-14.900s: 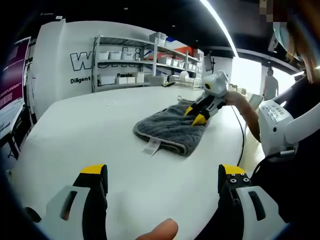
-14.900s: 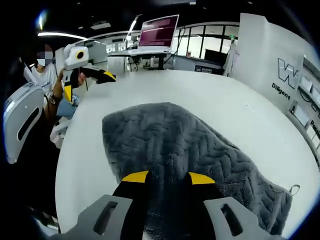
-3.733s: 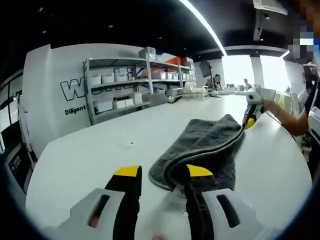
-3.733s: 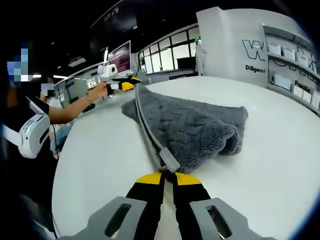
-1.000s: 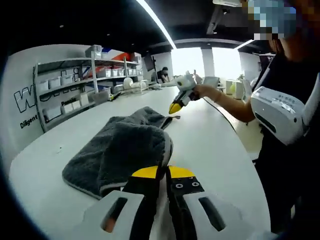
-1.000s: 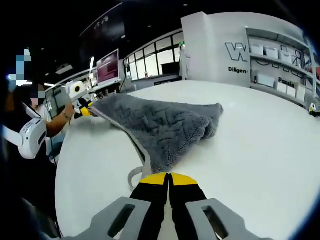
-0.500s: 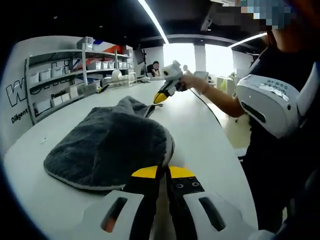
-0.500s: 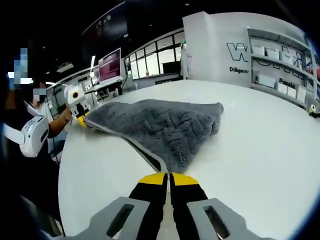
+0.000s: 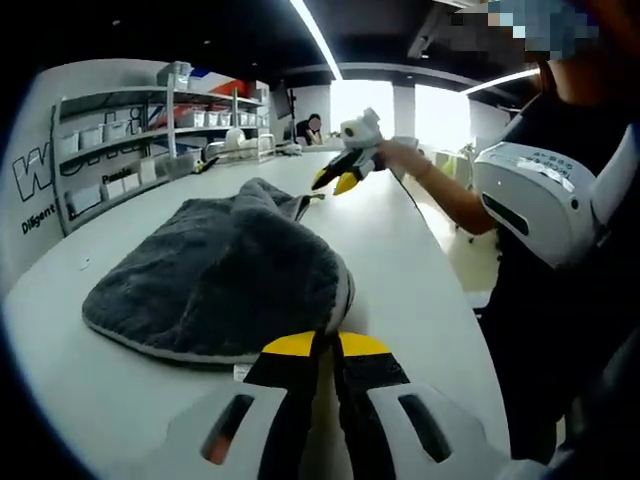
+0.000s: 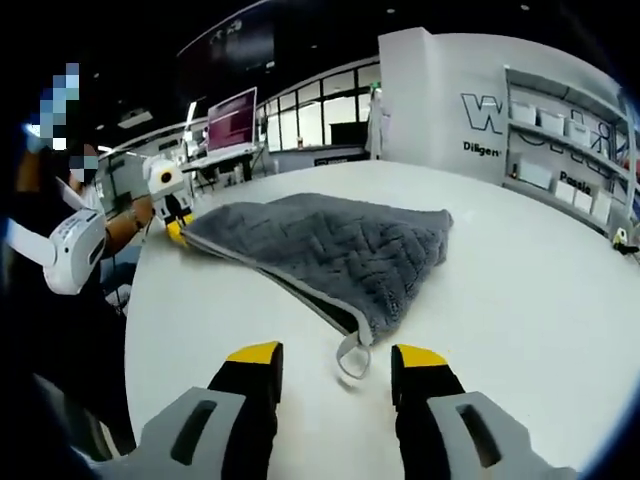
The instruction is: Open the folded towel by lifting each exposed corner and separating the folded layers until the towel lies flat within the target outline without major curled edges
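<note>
Grey quilted fabric towel [image 10: 330, 245] lying spread on white round worktop [image 10: 520, 300], left gripper [image 9: 327, 345] pressed together pinching towel corner near worktop edge, right gripper [image 10: 330, 355] spread apart, towel hanging loop [image 10: 350, 358] between its jaws

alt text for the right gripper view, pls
The right claw, open, sits just short of a grey towel on a white table, the towel's hanging loop between its jaws. At the towel's far corner is the left claw.
</note>
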`<state>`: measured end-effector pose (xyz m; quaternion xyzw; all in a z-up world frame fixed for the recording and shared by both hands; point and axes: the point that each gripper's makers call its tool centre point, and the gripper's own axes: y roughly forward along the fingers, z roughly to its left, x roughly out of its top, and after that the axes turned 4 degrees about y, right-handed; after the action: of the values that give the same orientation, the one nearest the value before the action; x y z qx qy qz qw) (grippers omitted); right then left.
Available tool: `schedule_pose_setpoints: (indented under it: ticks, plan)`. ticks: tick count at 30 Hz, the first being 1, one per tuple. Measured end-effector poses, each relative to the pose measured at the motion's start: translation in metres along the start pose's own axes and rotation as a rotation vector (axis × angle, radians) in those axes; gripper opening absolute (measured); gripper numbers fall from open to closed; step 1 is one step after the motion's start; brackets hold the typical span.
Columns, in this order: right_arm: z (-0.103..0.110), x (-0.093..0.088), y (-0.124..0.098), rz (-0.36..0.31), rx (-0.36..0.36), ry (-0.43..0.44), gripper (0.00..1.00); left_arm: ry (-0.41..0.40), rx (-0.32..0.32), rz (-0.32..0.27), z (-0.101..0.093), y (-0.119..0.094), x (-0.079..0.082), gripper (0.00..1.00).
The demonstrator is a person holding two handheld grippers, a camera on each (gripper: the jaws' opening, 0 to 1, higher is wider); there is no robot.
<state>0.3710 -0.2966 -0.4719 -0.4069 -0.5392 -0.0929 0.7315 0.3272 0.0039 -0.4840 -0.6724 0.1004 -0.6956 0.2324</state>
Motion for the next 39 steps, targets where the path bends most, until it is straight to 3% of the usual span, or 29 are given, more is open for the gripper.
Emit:
schedule_pose_setpoints:
  ticks: [2, 6, 12, 14, 19, 24, 28, 31, 34, 36, 39]
  plan:
    - [0.001, 0.0, -0.003, -0.004, -0.002, -0.003, 0.59, -0.002, -0.003, 0.005, 0.0, 0.0, -0.001, 0.06]
    - [-0.002, -0.003, -0.007, -0.002, -0.03, 0.013, 0.8, 0.002, -0.008, 0.017, -0.002, 0.0, -0.003, 0.07]
    - [-0.002, -0.01, -0.012, 0.017, -0.063, 0.041, 1.0, 0.023, -0.007, 0.027, -0.004, 0.001, -0.004, 0.12]
    - [-0.001, -0.012, -0.013, 0.022, -0.069, 0.044, 0.99, 0.038, -0.004, 0.037, -0.005, 0.003, -0.006, 0.21]
    - [-0.002, -0.013, -0.016, 0.016, -0.083, 0.057, 0.99, 0.054, 0.006, 0.033, -0.007, 0.003, -0.003, 0.3]
    - [-0.004, -0.011, -0.015, 0.003, -0.083, 0.078, 0.99, 0.003, 0.055, -0.054, -0.004, -0.006, 0.015, 0.46]
    - [-0.006, -0.012, -0.013, 0.006, -0.088, 0.091, 0.99, -0.088, 0.141, -0.172, 0.007, -0.019, 0.035, 0.53]
    - [-0.007, -0.011, -0.01, 0.004, -0.083, 0.1, 0.99, -0.136, 0.226, -0.23, 0.017, -0.028, 0.042, 0.62]
    - [-0.008, -0.01, -0.008, 0.003, -0.081, 0.108, 0.99, -0.189, 0.34, -0.28, 0.028, -0.036, 0.049, 0.85]
    - [-0.009, -0.008, -0.007, -0.003, -0.075, 0.122, 0.99, -0.182, 0.347, -0.283, 0.024, -0.038, 0.052, 0.97]
    - [-0.011, -0.005, -0.004, -0.009, -0.07, 0.138, 0.99, -0.16, 0.357, -0.273, 0.018, -0.039, 0.055, 0.99]
